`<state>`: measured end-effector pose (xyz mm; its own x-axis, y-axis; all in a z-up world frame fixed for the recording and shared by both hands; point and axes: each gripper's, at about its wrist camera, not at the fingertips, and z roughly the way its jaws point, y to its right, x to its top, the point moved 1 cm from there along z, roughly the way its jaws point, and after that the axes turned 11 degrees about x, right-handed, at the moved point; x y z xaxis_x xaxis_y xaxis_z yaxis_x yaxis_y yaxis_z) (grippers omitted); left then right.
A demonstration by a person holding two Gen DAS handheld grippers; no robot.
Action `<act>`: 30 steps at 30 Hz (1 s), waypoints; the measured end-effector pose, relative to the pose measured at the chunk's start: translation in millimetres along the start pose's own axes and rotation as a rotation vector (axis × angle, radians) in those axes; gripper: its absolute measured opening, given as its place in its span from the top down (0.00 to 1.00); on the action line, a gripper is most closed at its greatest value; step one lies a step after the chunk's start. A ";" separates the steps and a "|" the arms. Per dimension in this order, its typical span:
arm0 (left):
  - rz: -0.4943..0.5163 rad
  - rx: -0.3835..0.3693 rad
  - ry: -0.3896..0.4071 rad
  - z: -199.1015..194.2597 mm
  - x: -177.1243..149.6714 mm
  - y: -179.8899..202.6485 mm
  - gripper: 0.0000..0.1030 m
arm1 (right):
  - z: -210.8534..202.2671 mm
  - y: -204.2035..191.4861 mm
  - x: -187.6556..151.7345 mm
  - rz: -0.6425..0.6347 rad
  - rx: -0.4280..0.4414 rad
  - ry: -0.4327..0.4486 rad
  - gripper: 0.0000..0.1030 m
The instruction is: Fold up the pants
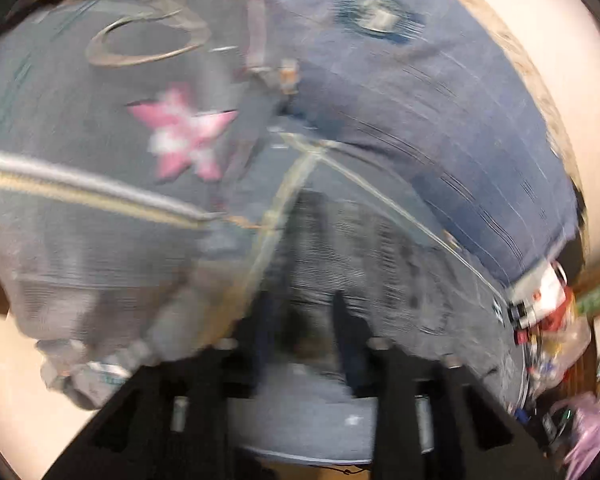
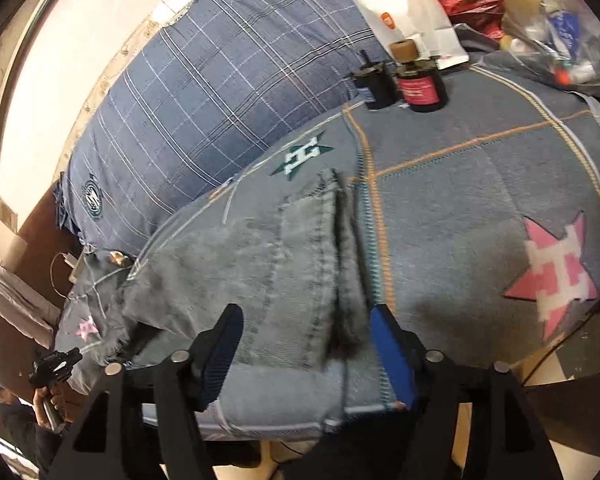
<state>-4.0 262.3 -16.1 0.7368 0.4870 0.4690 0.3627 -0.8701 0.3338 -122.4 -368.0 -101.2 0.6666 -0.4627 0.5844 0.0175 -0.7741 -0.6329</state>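
Hovering wide apart over the folded pants (image 2: 284, 264), the right gripper (image 2: 307, 344) is lining up a hem grab; left gripper (image 1: 300, 320) unreadable through blur.

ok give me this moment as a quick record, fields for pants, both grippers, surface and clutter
pants: grey denim pants lying on the blanket
surface: grey-blue blanket with pink star patch
right gripper: right gripper open, its fingers either side of the denim
left gripper: left gripper blurred, state unclear
behind: blue plaid pillow
clutter: two dark jars, white bag
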 end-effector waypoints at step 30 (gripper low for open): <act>-0.313 0.046 0.014 18.1 -6.1 48.8 0.90 | 42.3 -15.8 60.1 0.239 -0.142 -0.035 0.84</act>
<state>19.5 215.5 -17.4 0.5774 0.7326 0.3605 0.5962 -0.6799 0.4269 -51.2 -365.2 -77.6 0.6645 -0.6264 0.4075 -0.2468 -0.6987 -0.6715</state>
